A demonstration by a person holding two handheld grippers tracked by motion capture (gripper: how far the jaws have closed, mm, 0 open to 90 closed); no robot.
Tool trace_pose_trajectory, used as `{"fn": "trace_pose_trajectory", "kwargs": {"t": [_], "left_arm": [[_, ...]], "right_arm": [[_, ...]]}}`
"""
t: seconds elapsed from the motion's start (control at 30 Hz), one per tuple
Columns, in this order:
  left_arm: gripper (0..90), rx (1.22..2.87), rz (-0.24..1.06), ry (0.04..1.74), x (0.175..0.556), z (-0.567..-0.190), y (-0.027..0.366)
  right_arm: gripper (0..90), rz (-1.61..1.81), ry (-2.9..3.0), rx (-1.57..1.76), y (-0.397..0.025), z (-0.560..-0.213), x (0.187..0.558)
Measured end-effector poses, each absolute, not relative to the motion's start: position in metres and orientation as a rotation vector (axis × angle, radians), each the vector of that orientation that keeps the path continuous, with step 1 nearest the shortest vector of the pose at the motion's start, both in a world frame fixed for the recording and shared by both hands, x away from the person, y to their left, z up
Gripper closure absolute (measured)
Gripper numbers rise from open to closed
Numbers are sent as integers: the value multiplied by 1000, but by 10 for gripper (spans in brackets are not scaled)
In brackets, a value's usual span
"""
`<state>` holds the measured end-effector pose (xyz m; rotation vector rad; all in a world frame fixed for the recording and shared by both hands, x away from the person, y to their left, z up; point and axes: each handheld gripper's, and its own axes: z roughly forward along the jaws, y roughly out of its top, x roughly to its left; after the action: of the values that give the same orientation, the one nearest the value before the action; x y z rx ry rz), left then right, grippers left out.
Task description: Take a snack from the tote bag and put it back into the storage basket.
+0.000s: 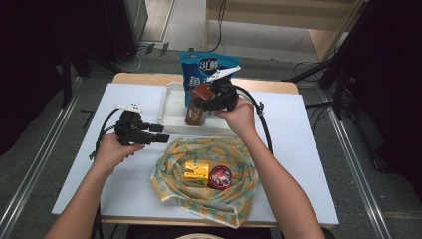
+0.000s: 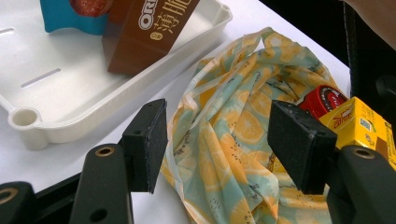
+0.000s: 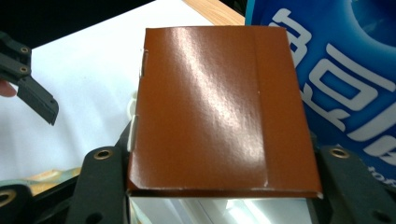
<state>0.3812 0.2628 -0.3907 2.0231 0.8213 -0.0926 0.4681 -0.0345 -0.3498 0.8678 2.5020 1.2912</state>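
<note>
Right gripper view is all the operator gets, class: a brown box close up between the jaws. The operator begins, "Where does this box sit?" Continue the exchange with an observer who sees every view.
Observer: The brown box leans tilted, its lower end inside a white tray, with the right gripper shut on it.
Operator: What is nearer to me on the table?
Observer: A patterned cloth with a yellow box and a round red tin side by side on it.
Operator: And my other gripper?
Observer: The left gripper is open, holding nothing, by the cloth's left edge.
</note>
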Motion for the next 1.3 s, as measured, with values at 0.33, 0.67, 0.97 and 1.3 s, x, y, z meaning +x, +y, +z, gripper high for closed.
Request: {"fn": "trace_pose_trajectory", "kwargs": {"t": [0.33,0.67,0.97,1.3], "left_arm": [[385,2023,-94,823,381,-391,263],[385,2028,-96,822,381,-392,262],[385,2028,-94,821,381,-392,262],[384,2029,-91,821,381,-392,262]], "right_arm": [[447,1280,2505,858,-51,-355,460],[446,1300,2493,884,-69,-364,452],[443,1326,2486,900,-84,-372,447],[444,1311,2506,919,-96,-383,443]]}}
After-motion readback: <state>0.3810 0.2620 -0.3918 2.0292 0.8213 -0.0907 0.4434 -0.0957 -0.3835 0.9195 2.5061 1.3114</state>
